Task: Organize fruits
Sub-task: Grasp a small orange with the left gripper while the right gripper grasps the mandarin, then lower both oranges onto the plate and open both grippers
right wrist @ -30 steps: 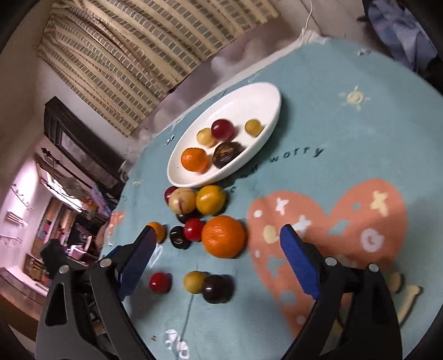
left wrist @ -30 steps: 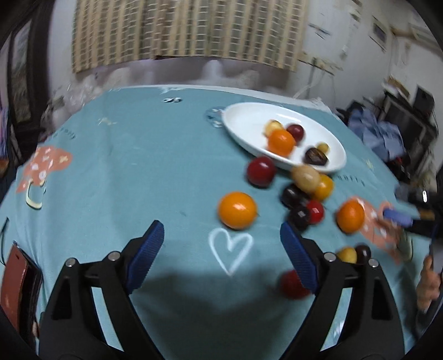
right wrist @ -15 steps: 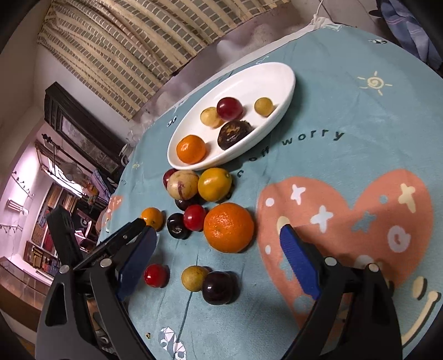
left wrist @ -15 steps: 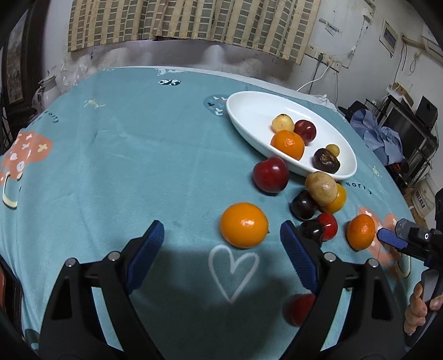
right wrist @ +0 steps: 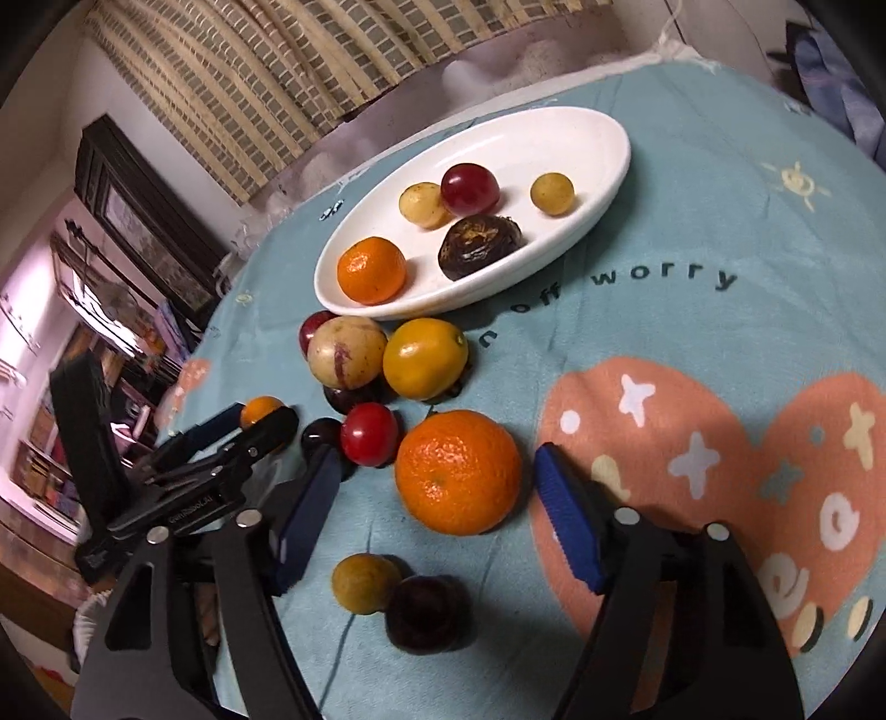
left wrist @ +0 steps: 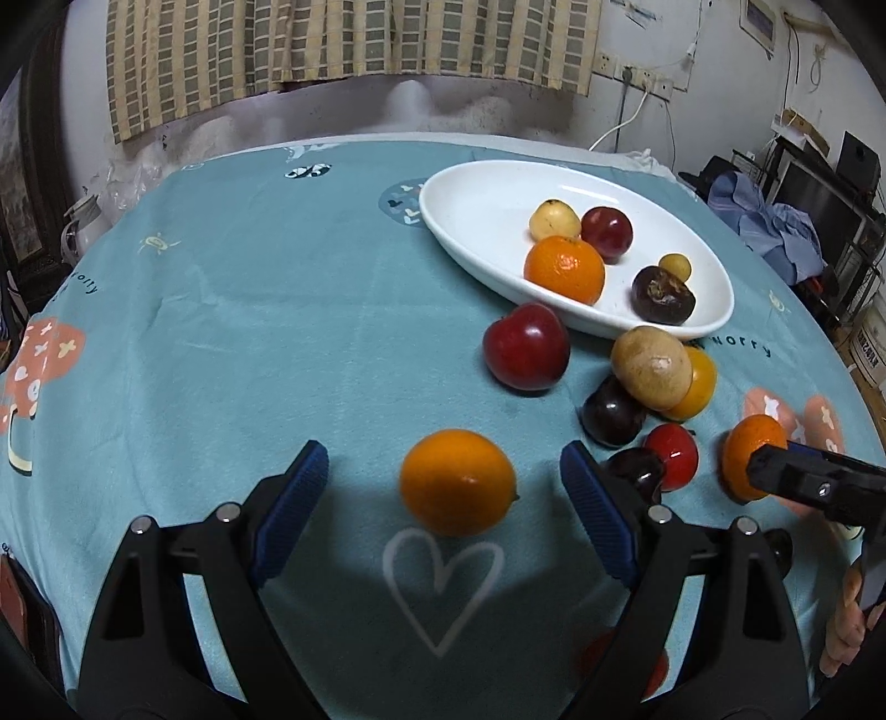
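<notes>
Mandarin [right wrist: 458, 472] sits on the tablecloth [right wrist: 692, 221] below the white plate [right wrist: 609, 166], squarely between the right gripper [right wrist: 432, 518] jaws, which are closing, pads not yet touching. Left gripper [left wrist: 443, 498] spread wide around the smooth orange [left wrist: 457, 481].

A lived-in home room: patterned tablecloth [left wrist: 221, 332], checked curtain [left wrist: 332, 50], clothes heap [left wrist: 775, 221], cluttered shelves [right wrist: 61, 471].

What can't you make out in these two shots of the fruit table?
- Left wrist view: a red fruit at the bottom, mostly hidden behind the left claw's right finger.
- Left wrist view: right claw cut off by the edge.
- Right wrist view: the room at left, blurred.
</notes>
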Available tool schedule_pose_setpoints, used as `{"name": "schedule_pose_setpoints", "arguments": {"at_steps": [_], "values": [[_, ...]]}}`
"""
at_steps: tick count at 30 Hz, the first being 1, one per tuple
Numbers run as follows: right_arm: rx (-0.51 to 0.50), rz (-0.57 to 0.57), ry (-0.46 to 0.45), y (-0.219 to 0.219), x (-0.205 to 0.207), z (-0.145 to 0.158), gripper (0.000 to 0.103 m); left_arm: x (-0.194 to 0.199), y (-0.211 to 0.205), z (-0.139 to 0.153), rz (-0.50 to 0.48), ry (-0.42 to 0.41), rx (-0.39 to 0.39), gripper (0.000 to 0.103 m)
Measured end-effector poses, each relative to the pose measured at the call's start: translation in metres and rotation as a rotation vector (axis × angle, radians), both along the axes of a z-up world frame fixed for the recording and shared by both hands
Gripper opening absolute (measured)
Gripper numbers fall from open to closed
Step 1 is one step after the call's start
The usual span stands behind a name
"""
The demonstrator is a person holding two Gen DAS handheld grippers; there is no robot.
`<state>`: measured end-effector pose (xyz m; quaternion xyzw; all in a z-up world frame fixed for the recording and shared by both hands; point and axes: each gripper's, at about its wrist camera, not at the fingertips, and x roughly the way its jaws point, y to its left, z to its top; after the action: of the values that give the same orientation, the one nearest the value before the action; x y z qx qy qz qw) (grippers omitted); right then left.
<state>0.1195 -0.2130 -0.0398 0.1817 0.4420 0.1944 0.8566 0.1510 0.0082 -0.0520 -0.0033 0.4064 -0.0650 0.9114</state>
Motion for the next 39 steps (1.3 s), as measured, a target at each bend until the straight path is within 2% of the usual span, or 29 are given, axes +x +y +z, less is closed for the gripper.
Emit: {"name": "schedule_pose_setpoints", "arguments": {"at_steps": [2,3,5,8,11,13,16,18,22,28,30,34,39], "values": [[-0.032,0.0,-0.012,0.003,0.0,0.0,0.06,0.004,0.001,-0.003,-0.005,0.025,-0.012,0.086],[-0.052,-0.001,-0.021,0.004,-0.001,0.0,0.059,0.005,0.002,-0.004,-0.005,0.031,-0.02,0.081],[-0.084,-0.004,-0.034,0.005,-0.003,0.0,0.049,0.007,0.006,-0.006,-0.006,0.049,-0.05,0.071],[-0.098,0.001,-0.044,0.008,-0.002,0.0,0.045,0.006,0.009,-0.006,0.002,0.043,-0.063,0.063],[-0.084,-0.001,-0.042,0.005,-0.002,0.0,0.044,0.002,0.006,-0.005,-0.014,0.029,-0.059,0.04],[-0.032,-0.009,-0.049,-0.002,-0.004,0.005,0.044,-0.005,0.004,-0.001,-0.016,0.008,-0.041,0.04],[0.007,-0.029,-0.082,-0.013,-0.006,0.016,0.044,-0.013,0.005,0.006,-0.031,-0.014,-0.075,0.04],[0.042,-0.043,-0.069,-0.02,-0.005,0.015,0.044,-0.015,0.007,0.01,-0.03,-0.024,-0.092,0.04],[0.068,-0.047,-0.059,-0.023,-0.006,0.015,0.044,-0.022,0.009,0.017,-0.037,-0.036,-0.123,0.04],[0.118,-0.043,-0.087,-0.024,-0.01,0.031,0.044,-0.029,-0.013,0.031,-0.098,-0.066,-0.119,0.04],[0.132,-0.048,-0.087,-0.025,0.002,0.042,0.045,-0.017,-0.021,0.039,-0.113,-0.06,-0.122,0.04],[0.074,-0.076,-0.103,-0.021,0.037,0.059,0.045,0.022,-0.037,0.056,-0.118,-0.07,-0.086,0.04],[0.044,-0.114,-0.101,-0.018,0.09,0.056,0.045,0.082,-0.055,0.068,-0.118,-0.094,-0.072,0.044]]}}
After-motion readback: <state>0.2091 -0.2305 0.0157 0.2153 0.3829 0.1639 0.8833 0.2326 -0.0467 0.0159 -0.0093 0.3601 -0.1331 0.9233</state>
